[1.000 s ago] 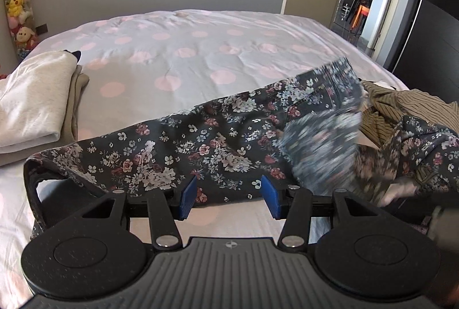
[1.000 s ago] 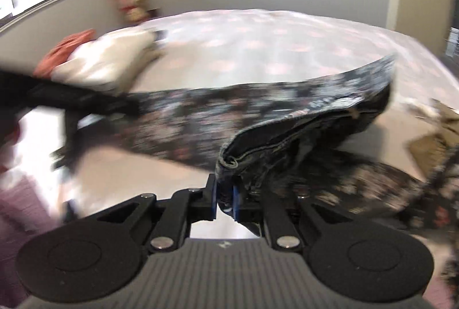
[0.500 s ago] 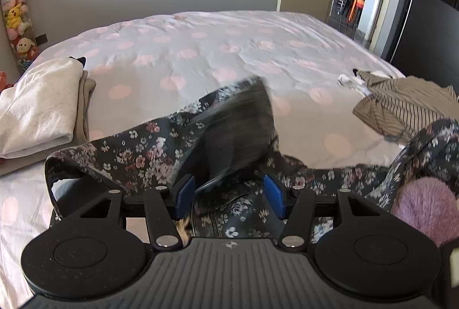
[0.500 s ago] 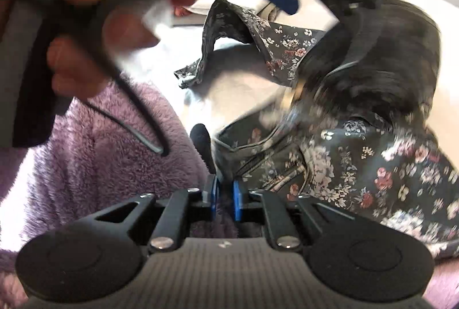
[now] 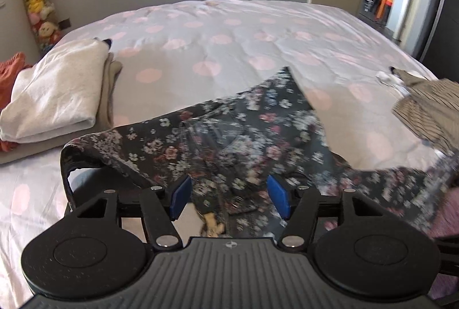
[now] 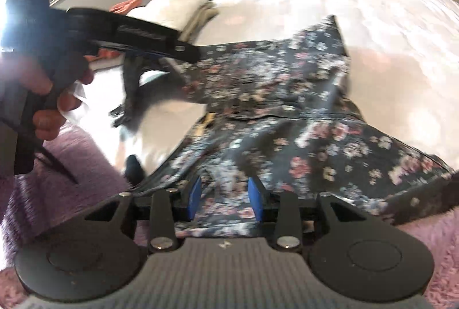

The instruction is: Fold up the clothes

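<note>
floral garment (image 6: 301, 119) motion-blurred, near edge behind right tongs (image 6: 225, 194)

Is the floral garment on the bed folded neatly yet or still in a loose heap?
Still loose. The floral garment lies rumpled on the bed, one part flopped over, a strap looping free, unlike the folded cream stack beside it.
</note>
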{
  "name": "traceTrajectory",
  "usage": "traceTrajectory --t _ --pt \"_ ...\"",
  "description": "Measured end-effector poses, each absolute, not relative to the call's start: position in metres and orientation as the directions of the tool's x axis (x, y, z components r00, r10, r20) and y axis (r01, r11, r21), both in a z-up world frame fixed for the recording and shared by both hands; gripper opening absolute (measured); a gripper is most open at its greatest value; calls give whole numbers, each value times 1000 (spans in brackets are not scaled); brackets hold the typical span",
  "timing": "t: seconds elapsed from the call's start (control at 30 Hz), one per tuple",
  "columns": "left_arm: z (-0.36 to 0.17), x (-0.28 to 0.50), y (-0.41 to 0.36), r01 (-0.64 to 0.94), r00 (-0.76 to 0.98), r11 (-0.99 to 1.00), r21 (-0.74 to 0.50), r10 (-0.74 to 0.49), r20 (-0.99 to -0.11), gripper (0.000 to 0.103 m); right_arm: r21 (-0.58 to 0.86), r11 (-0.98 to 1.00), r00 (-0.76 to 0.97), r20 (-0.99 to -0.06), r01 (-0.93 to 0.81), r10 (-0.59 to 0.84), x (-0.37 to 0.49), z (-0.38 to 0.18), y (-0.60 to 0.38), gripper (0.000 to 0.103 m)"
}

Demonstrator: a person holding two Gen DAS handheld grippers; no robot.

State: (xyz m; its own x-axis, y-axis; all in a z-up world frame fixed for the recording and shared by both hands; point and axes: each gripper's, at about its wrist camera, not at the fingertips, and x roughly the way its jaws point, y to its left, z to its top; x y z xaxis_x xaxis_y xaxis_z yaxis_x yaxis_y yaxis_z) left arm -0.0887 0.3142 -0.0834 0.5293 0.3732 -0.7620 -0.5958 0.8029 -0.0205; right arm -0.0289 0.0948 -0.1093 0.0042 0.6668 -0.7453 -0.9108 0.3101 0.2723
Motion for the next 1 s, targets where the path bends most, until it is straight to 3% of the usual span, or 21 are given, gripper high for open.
traceTrajectory --t 0.47,0.8,1.0 --pt "-153 -20 421 -686 499 720 -105 362 -787 58 229 416 80 -791 -880 607 15 -136 112 49" --pt "-212 -3 449 -720 492 679 -142 356 -794 57 240 429 52 -822 -871 566 49 -164 139 51" --pt "-214 1 437 -692 522 712 -118 380 -764 37 260 431 19 -839 -864 544 54 -178 156 51"
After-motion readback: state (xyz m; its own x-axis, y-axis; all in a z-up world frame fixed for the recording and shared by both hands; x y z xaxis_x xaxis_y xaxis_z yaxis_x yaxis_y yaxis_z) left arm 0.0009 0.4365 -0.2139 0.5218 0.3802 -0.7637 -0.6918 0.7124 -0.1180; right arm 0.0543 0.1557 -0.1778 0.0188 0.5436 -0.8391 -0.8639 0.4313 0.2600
